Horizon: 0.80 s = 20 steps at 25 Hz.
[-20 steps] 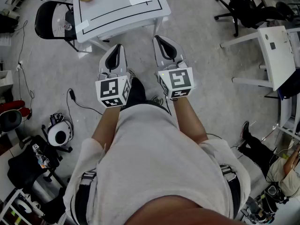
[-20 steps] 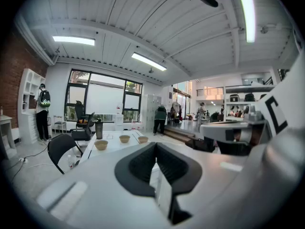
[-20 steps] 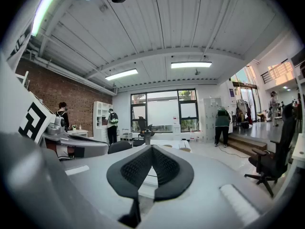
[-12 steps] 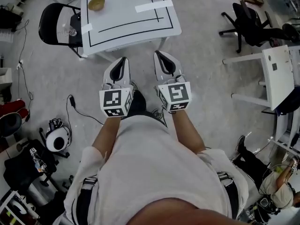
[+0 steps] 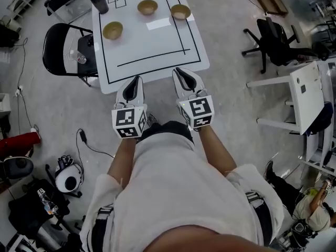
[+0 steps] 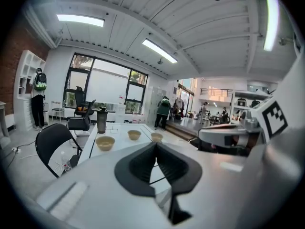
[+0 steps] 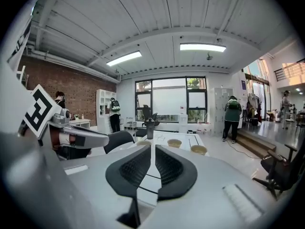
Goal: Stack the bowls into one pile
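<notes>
Left bowl (image 5: 113,30), middle bowl (image 5: 147,7) and right bowl (image 5: 180,11) stand well apart on the far half of the table (image 5: 152,46), unstacked. Judged light, rigid and smooth, possibly slippery: pinch each by the rim wall. The left gripper (image 5: 137,80) and right gripper (image 5: 178,72) are at the table's near edge, with jaws pressed together on nothing.

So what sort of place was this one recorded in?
Probably an open-plan lab or workshop space: a white table marked with black lines holding three bowls, a rolling office chair on bare floor, plus a brick wall and tall windows.
</notes>
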Each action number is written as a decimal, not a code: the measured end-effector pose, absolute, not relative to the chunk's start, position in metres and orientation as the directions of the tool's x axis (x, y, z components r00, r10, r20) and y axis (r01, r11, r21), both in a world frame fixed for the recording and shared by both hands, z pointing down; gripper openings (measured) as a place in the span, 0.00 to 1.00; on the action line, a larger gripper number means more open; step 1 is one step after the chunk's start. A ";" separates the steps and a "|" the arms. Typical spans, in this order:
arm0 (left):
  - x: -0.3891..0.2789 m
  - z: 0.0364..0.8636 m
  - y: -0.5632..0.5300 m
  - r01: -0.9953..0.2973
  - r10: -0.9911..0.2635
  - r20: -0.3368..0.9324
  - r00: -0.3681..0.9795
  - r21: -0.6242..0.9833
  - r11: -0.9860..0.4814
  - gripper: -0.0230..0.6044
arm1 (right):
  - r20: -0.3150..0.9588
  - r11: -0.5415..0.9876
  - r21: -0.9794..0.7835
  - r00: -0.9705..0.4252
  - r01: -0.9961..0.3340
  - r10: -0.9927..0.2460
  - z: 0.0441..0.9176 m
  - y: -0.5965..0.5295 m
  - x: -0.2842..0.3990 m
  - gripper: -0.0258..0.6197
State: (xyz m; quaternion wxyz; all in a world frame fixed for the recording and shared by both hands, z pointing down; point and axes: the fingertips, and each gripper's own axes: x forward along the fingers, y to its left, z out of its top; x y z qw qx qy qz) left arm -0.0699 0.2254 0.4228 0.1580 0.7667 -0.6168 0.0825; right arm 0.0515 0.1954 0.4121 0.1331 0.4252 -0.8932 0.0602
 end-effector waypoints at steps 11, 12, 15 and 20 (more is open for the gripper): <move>-0.077 0.438 0.160 -0.965 -0.891 0.379 0.249 0.180 -0.192 0.04 | 0.463 0.690 0.020 -0.605 -0.724 -0.648 0.444 0.147 0.046 0.04; -0.079 0.442 0.154 -0.966 -0.889 0.389 0.243 0.184 -0.184 0.04 | 0.472 0.705 0.004 -0.620 -0.710 -0.627 0.447 0.141 0.042 0.04; -0.083 0.448 0.131 -0.969 -0.879 0.417 0.231 0.179 -0.170 0.04 | 0.490 0.723 -0.011 -0.634 -0.691 -0.598 0.456 0.116 0.038 0.04; -0.092 0.454 0.085 -0.972 -0.854 0.467 0.231 0.141 -0.186 0.04 | 0.519 0.728 -0.035 -0.635 -0.685 -0.572 0.462 0.063 0.024 0.04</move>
